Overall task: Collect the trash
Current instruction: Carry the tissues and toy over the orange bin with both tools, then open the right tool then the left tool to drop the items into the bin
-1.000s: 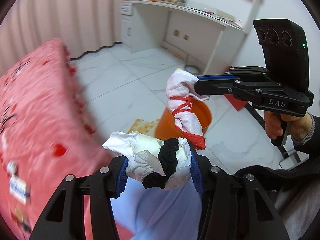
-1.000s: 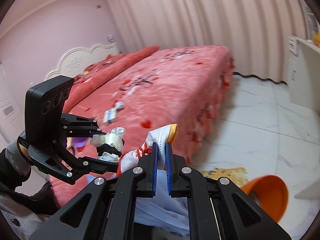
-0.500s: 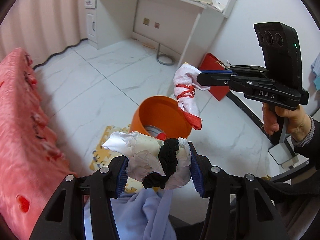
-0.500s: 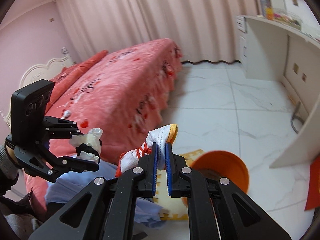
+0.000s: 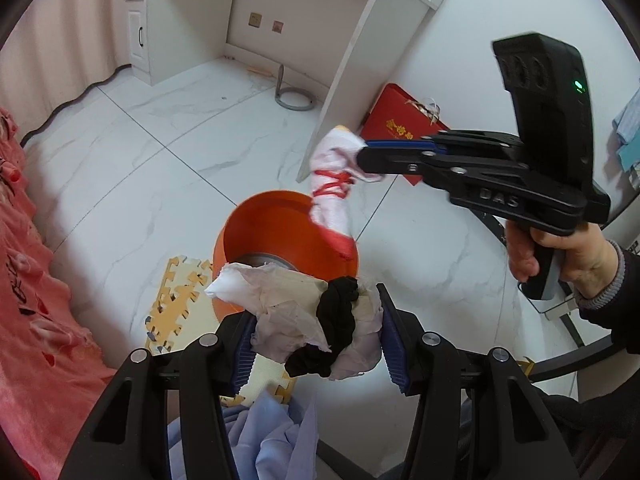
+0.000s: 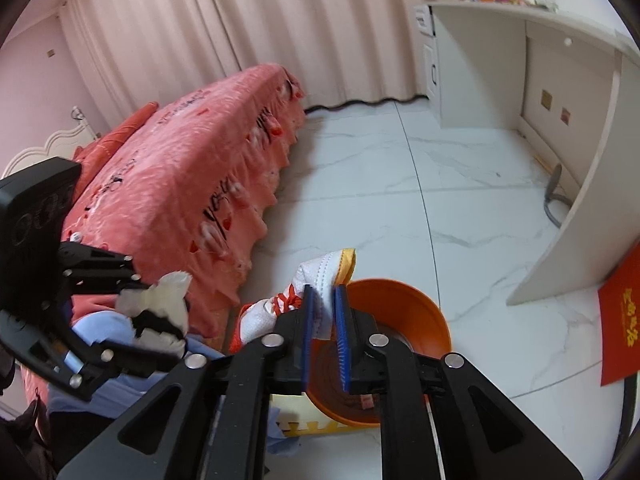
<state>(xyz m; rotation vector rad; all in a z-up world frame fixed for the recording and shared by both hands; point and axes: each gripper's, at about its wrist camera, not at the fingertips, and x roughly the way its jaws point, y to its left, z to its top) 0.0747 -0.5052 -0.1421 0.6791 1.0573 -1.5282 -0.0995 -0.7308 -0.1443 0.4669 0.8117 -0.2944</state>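
Holding the white bundle tied with red string [image 5: 334, 178] above the orange bin [image 5: 280, 216], we let the right gripper [image 6: 325, 316], its jaws just opening, release fully, while the left gripper [image 5: 316, 334] clamps the crumpled tissue wad [image 5: 296, 308] near the rim.

Right hand-held gripper [image 6: 324, 320] jaws just opening, white red-tied bundle [image 6: 316, 280] between, above orange bin [image 6: 416, 312].
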